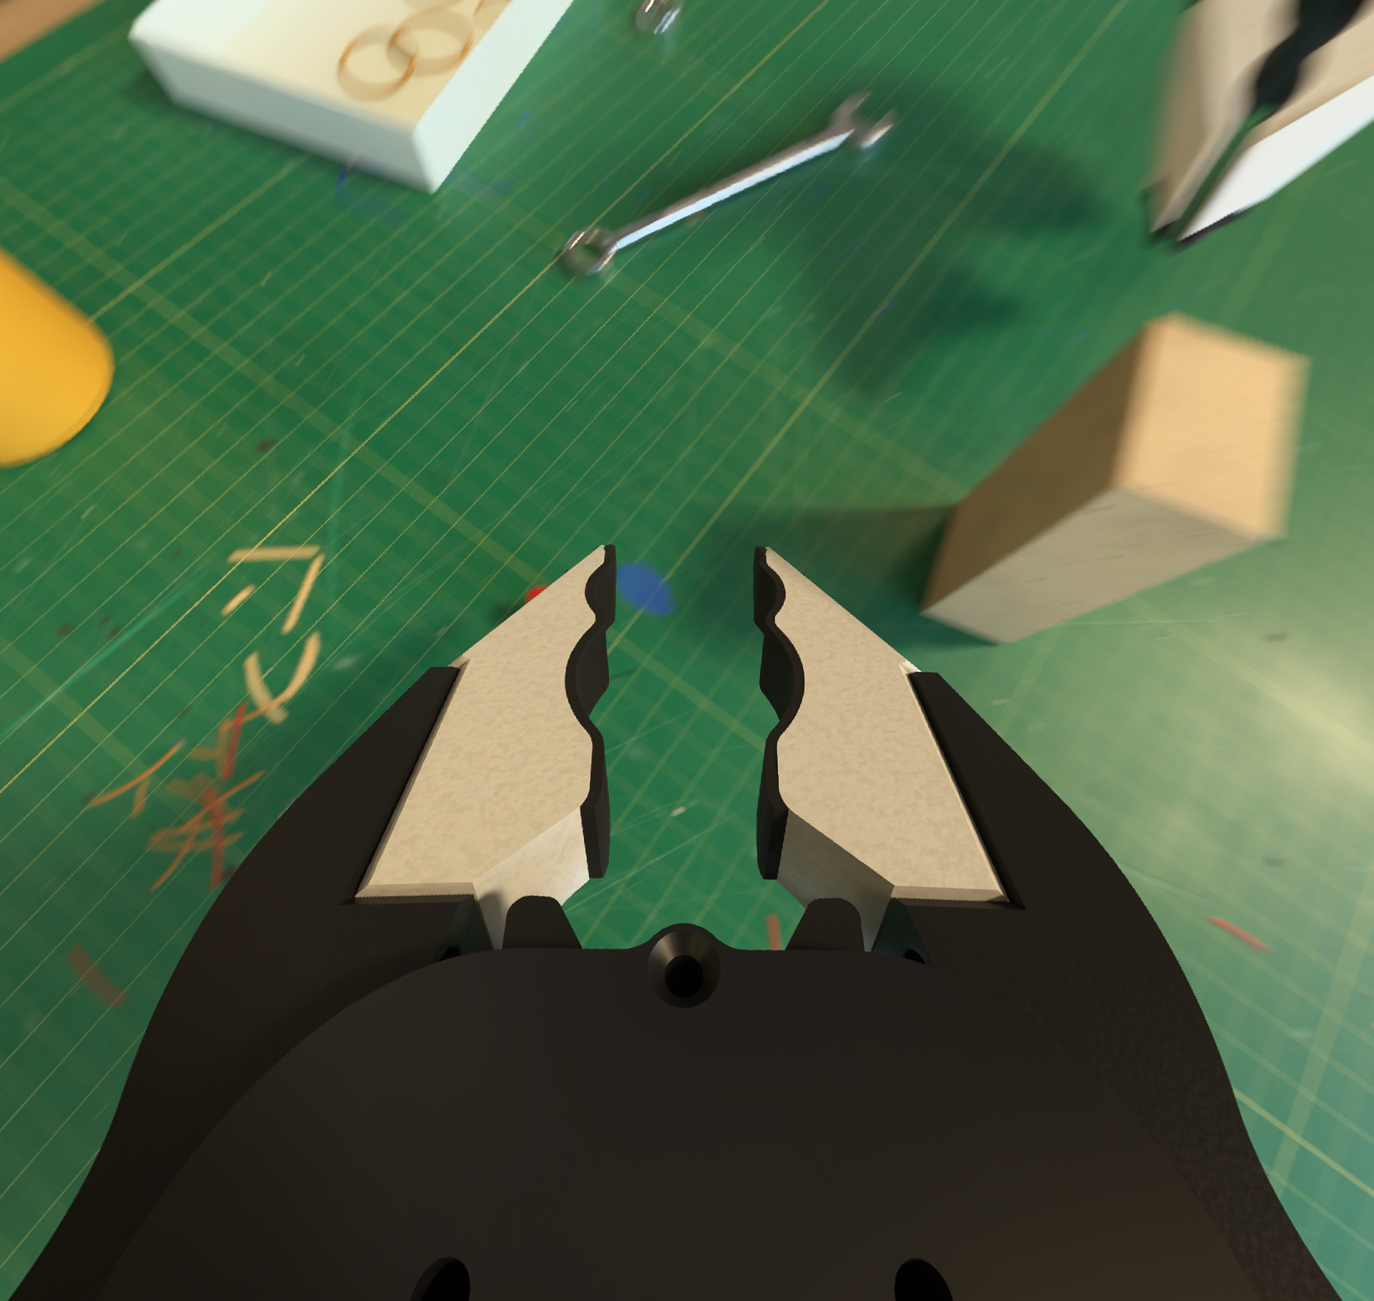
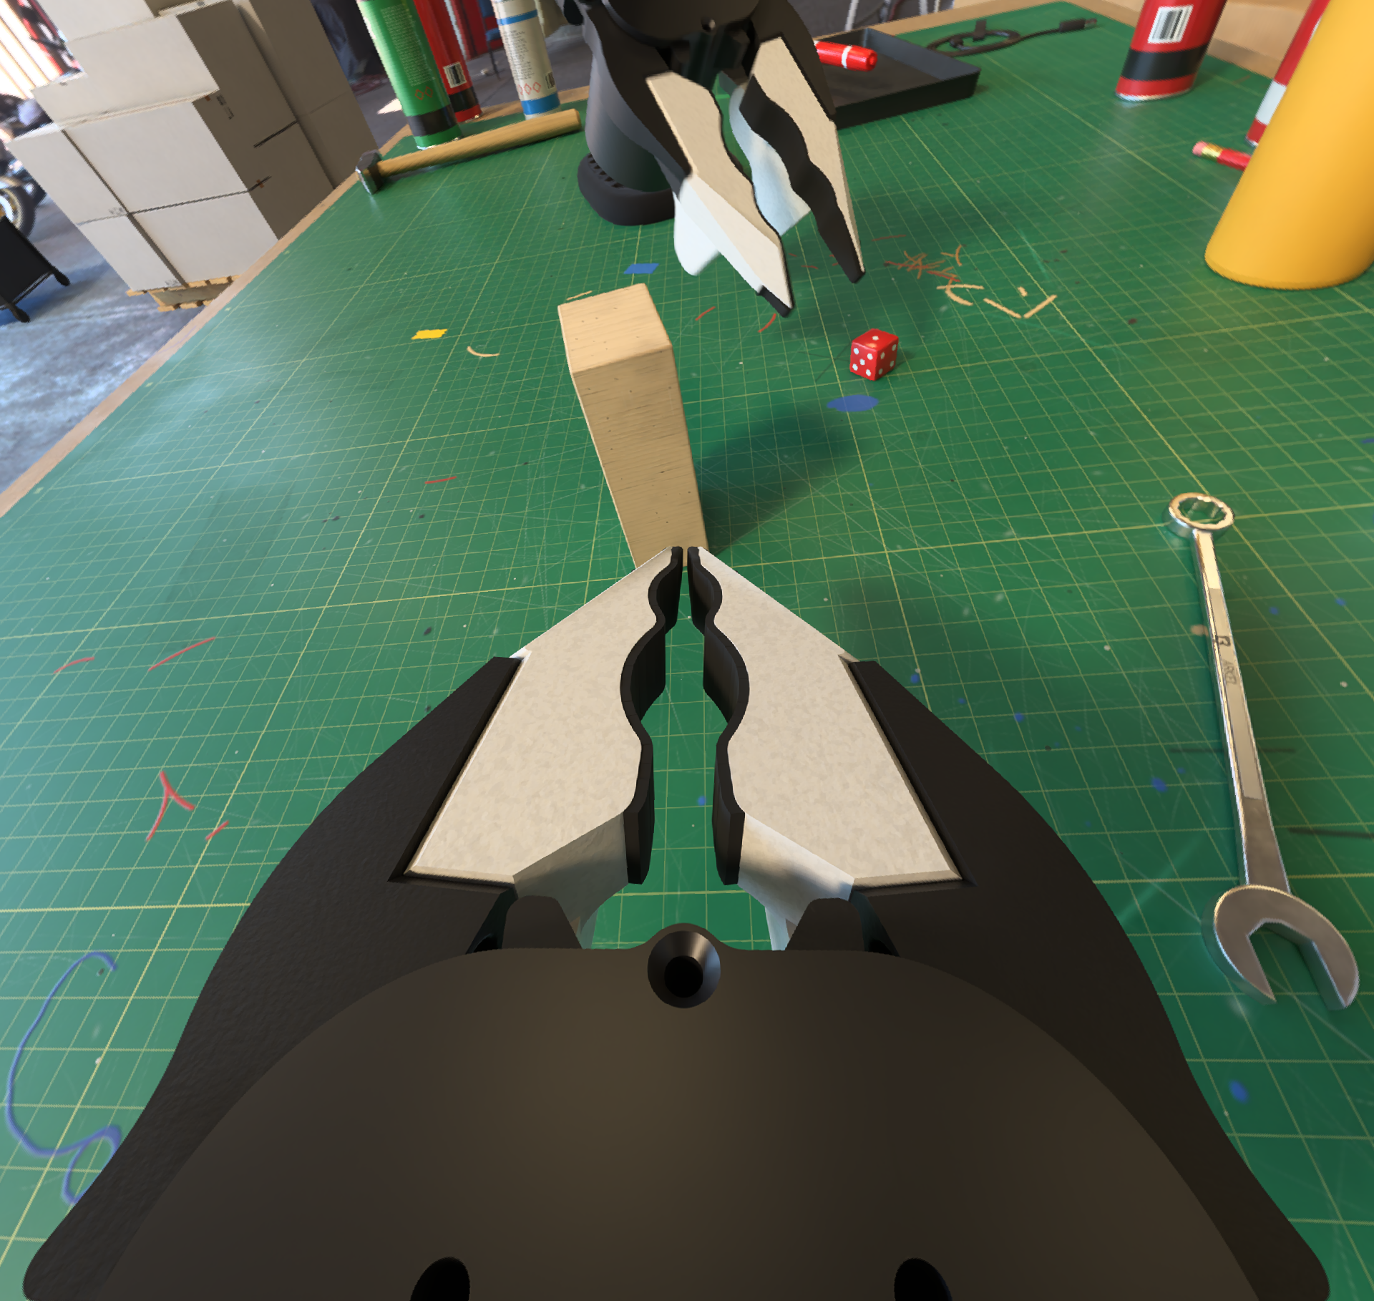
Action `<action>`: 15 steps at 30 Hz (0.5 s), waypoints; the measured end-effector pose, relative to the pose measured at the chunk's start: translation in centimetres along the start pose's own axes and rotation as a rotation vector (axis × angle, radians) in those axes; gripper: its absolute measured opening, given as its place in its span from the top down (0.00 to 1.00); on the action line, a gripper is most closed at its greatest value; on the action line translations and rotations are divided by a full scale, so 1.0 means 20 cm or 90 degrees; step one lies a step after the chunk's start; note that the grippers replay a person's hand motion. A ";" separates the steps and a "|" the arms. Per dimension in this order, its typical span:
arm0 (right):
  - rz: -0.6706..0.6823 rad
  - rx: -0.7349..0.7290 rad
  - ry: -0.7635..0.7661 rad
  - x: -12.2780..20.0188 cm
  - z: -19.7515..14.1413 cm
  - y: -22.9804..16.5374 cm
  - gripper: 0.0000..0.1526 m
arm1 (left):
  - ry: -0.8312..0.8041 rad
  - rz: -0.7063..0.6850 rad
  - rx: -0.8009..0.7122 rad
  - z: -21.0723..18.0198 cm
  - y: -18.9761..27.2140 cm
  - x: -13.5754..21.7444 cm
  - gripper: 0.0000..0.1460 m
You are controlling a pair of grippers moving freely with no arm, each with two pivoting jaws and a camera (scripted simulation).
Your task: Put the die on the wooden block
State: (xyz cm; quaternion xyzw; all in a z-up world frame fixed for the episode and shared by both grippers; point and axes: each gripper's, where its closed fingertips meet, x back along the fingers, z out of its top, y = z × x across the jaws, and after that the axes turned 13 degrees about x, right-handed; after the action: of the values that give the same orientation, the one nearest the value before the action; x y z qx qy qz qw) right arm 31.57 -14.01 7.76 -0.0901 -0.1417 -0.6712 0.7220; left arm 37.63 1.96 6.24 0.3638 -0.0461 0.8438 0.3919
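wooden block (image 2: 632,410) pale, grained, lying long on gridded green counter (image 2: 297,596) | left gripper (image 1: 684,566) fingers parted, empty | right gripper (image 2: 684,559) fingers nearly closed, empty | die (image 2: 873,354) red, white-dotted, on counter near block | wrench (image 2: 1242,745) shiny steel, stamped

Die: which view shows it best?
Right wrist view: the red die sits in full sight on the green mat, faces and pips clear. Left wrist view shows only a red sliver behind the left hand-held gripper's finger.
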 end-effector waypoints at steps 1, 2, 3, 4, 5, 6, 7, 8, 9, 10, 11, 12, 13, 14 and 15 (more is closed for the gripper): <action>-0.002 -0.007 -0.003 0.00 -0.01 0.01 0.99 | -0.024 0.035 0.001 -0.04 -0.07 -0.02 0.75; -0.006 -0.013 -0.006 -0.01 -0.01 0.01 0.99 | -0.043 0.057 0.002 -0.07 -0.13 -0.05 0.75; -0.007 -0.016 -0.008 -0.01 -0.01 0.01 0.99 | -0.058 0.071 0.002 -0.10 -0.18 -0.08 0.76; -0.007 -0.017 -0.009 -0.01 -0.01 0.01 0.99 | -0.075 0.088 0.001 -0.13 -0.22 -0.10 0.76; -0.008 -0.017 -0.009 -0.01 -0.01 0.01 0.99 | -0.087 0.104 -0.001 -0.16 -0.25 -0.12 0.77; -0.007 -0.018 -0.009 -0.01 -0.01 0.01 0.99 | -0.091 0.108 -0.002 -0.16 -0.26 -0.13 0.77; -0.006 -0.019 -0.008 -0.01 -0.01 0.01 0.99 | -0.081 0.104 0.005 -0.16 -0.26 -0.13 0.77; -0.004 -0.020 -0.007 -0.01 -0.01 0.01 0.99 | -0.081 0.109 0.008 -0.16 -0.28 -0.13 0.78; -0.001 -0.022 -0.006 -0.01 -0.01 0.00 0.99 | -0.087 0.118 0.006 -0.17 -0.29 -0.13 0.78; 0.003 -0.025 -0.005 -0.02 -0.02 0.00 0.99 | -0.086 0.116 0.009 -0.17 -0.29 -0.13 0.78; 0.006 -0.027 -0.004 -0.02 -0.02 0.00 0.99 | -0.087 0.109 0.014 -0.17 -0.28 -0.13 0.79; 0.008 -0.028 -0.004 -0.02 -0.02 0.00 0.99 | -0.088 0.102 0.015 -0.18 -0.28 -0.13 0.79; 0.009 -0.028 -0.004 -0.02 -0.02 0.00 0.99 | -0.086 0.096 0.014 -0.18 -0.27 -0.13 0.80; 0.008 -0.027 -0.004 -0.03 -0.02 0.00 0.99 | -0.084 0.093 0.013 -0.18 -0.26 -0.14 0.82; 0.007 -0.026 -0.004 -0.03 -0.02 0.00 0.99 | -0.082 0.093 0.012 -0.18 -0.26 -0.14 0.84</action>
State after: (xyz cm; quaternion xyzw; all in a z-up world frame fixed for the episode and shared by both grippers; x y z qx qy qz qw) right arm 31.51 -13.64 7.18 -0.1075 -0.1296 -0.6697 0.7233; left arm 40.32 5.12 0.78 0.4167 -0.0899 0.8453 0.3221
